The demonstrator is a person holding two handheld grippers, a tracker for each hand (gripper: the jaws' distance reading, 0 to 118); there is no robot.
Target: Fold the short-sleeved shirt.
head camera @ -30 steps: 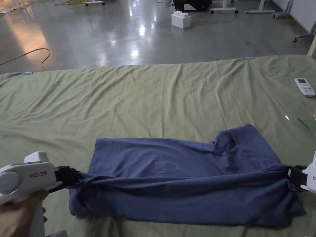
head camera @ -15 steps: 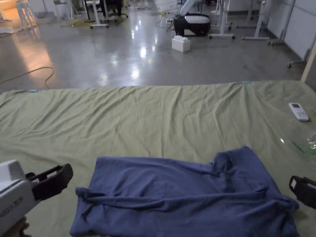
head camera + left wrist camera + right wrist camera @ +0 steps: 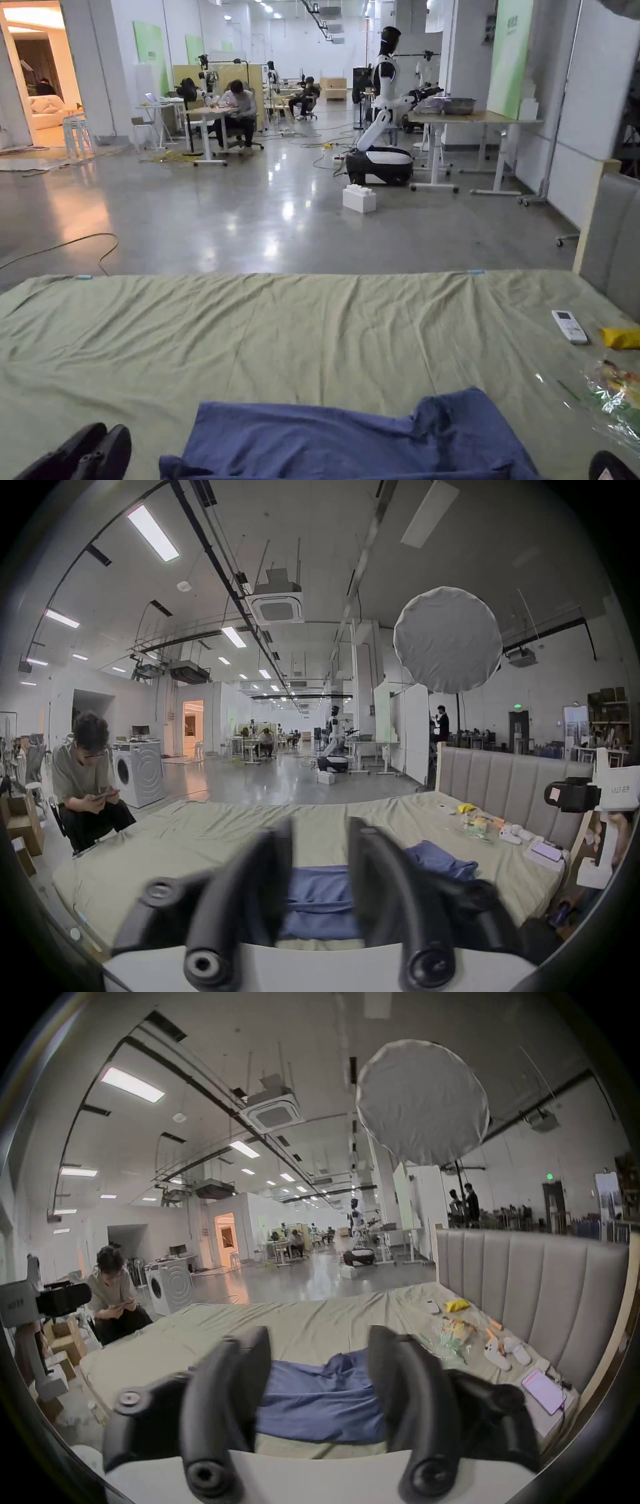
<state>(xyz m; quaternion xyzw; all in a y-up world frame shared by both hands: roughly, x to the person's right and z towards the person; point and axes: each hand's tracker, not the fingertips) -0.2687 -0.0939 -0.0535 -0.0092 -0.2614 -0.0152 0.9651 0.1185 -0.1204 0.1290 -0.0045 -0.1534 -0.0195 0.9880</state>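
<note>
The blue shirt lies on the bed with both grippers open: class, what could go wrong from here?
1. The blue shirt lies bunched, so a further fold may trap wrinkles.
2. The left gripper and right gripper sit above it, empty; regrasping might also pinch the green sheet.

No legible text anywhere
</note>
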